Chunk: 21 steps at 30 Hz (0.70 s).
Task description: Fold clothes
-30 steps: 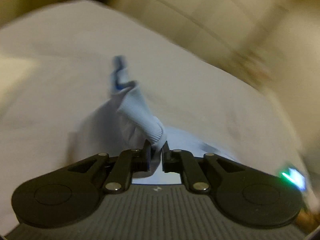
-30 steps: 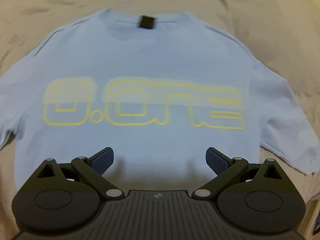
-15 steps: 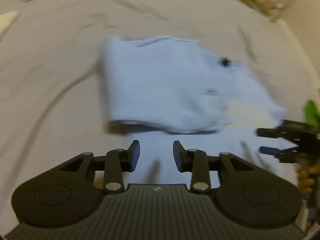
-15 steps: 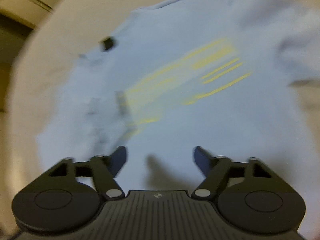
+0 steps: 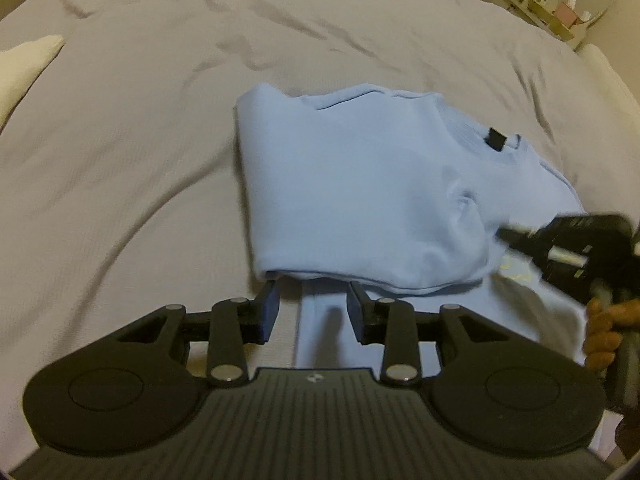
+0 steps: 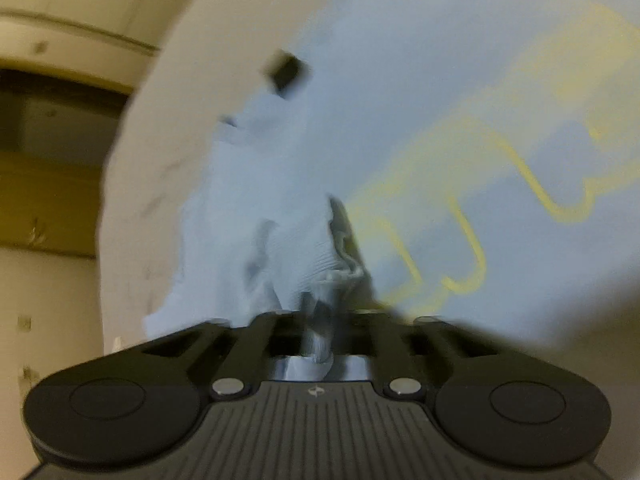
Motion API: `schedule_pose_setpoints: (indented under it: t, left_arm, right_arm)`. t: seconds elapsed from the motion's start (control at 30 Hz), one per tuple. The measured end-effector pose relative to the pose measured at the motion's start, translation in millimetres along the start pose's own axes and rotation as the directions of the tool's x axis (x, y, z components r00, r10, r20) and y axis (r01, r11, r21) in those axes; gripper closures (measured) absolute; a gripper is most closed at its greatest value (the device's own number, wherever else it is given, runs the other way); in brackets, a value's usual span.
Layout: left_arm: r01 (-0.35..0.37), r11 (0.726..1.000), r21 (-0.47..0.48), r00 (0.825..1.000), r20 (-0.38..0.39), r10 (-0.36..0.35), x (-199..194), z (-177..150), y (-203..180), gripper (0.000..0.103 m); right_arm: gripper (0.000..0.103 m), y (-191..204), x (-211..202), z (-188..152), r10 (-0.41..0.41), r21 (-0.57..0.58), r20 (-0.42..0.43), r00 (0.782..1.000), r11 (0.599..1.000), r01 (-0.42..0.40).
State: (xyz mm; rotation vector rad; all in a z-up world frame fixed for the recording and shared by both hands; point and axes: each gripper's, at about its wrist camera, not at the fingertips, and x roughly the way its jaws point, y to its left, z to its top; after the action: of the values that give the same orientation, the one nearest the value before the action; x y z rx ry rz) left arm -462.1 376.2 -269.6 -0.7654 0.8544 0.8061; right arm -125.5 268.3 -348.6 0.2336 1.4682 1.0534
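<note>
No words or numbers can be read for sure. Big yellow outline letters are printed on the light blue T-shirt point(image 6: 420, 100), up and to the right of the right gripper's jaws, but they are blurred and cut off, so they cannot be made out. A small black tag point(image 5: 496, 139) is sewn at the shirt's collar, far ahead and to the right of the left gripper's jaws, and nothing can be read on it. A tiny pale logo mark point(image 5: 314, 378) is stamped on the gripper body behind the jaws.
</note>
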Motion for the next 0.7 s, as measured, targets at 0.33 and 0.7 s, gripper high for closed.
schedule_pose_setpoints:
  t: [0.33,0.7]
  left_arm:
    - [0.064,0.99,0.125,0.998,-0.01,-0.063,21.1,7.5,-49.3,0.073]
    - [0.01,0.977,0.213,0.998,-0.055,0.002,48.1,11.6,-69.1,0.073]
  right_arm:
    - [0.096,-24.6,-118.5,19.4,-0.157,-0.127,0.371,0.915,0.968,0.217]
    - [0.097,-52.3,-101.1,16.0,-0.305,-0.156,0.297,0.905,0.919,0.362]
